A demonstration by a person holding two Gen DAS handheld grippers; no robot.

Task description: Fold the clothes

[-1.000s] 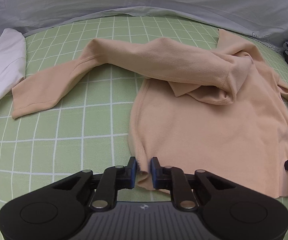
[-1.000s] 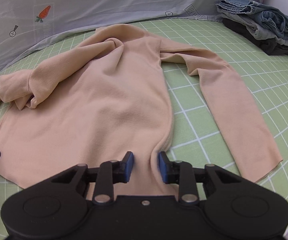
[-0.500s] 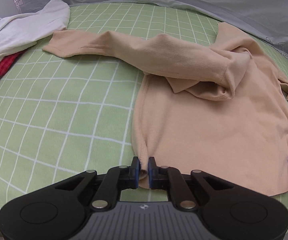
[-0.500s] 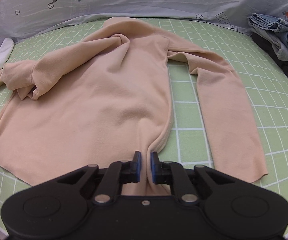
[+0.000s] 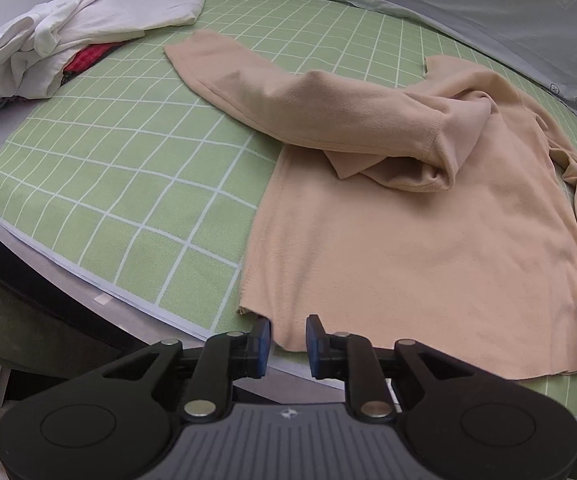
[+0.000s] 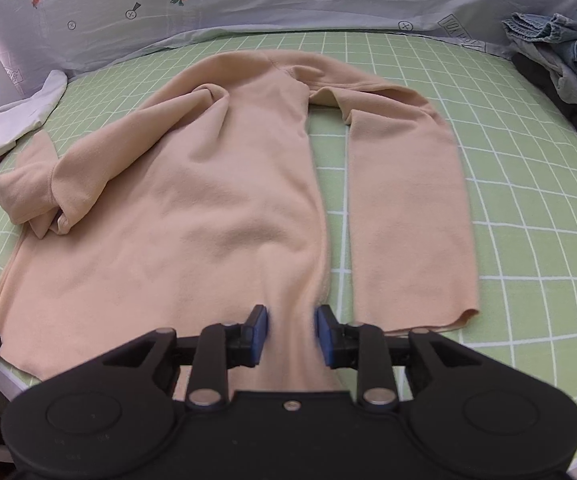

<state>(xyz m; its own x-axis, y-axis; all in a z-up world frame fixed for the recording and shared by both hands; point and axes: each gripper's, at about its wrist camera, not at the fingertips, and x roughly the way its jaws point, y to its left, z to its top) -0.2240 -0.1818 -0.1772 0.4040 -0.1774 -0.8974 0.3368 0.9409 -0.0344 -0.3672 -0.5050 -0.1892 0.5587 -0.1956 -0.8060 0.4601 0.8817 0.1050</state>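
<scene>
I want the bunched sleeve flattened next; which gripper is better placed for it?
Probably left. The left gripper sits open at the beige fleece top hem, on the crumpled sleeve side; the right gripper faces the straight sleeve.

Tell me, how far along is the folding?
Early. The top lies spread on the bed, no fold made. Both grippers, left and right, have just been opening at its hem, pads clear. One sleeve is bunched; folding remains.
</scene>
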